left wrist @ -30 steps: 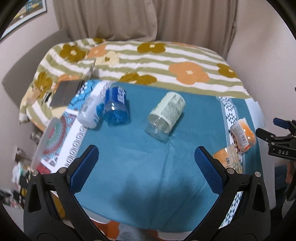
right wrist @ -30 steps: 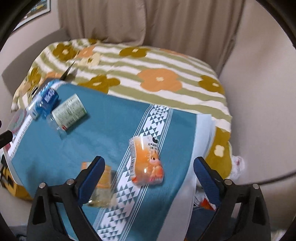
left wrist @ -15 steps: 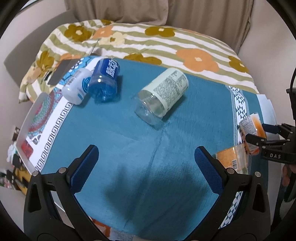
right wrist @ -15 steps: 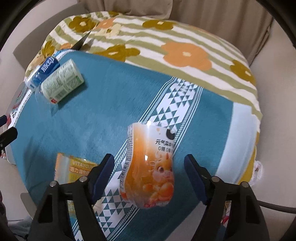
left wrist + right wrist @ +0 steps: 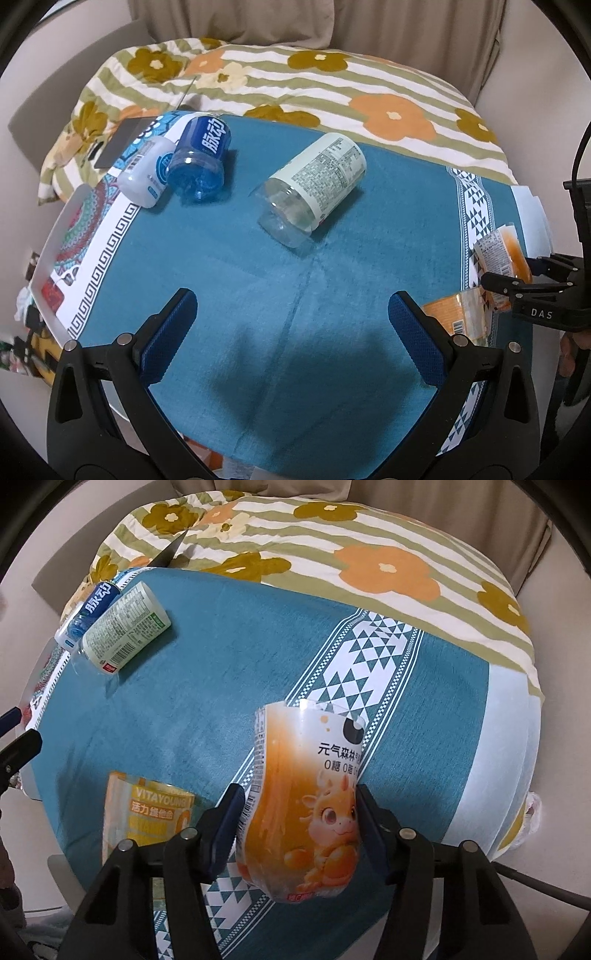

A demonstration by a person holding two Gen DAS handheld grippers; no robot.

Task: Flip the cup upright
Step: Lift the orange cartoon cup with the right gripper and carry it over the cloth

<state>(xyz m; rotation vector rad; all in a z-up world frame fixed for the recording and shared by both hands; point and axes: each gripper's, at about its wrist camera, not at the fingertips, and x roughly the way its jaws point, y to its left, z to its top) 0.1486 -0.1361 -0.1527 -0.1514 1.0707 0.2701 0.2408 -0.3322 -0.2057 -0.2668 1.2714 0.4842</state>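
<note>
"VITAYOUNG" yellow cup beside right gripper; dragon-label orange cup between pads

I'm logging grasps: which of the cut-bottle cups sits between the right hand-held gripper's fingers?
The orange dragon cup, between the right hand-held gripper fingers. The yellow cup, green-label cup and blue cup lie apart.

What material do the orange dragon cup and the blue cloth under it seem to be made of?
Orange dragon cup: probably thin clear plastic with a glossy printed sleeve; its cut rim is see-through and the wall shows highlights. The right gripper is closed on it.

Blue cloth: seemingly a woven fabric, matte, with a fine brushed texture, a fold crease and a white triangle border.
</note>
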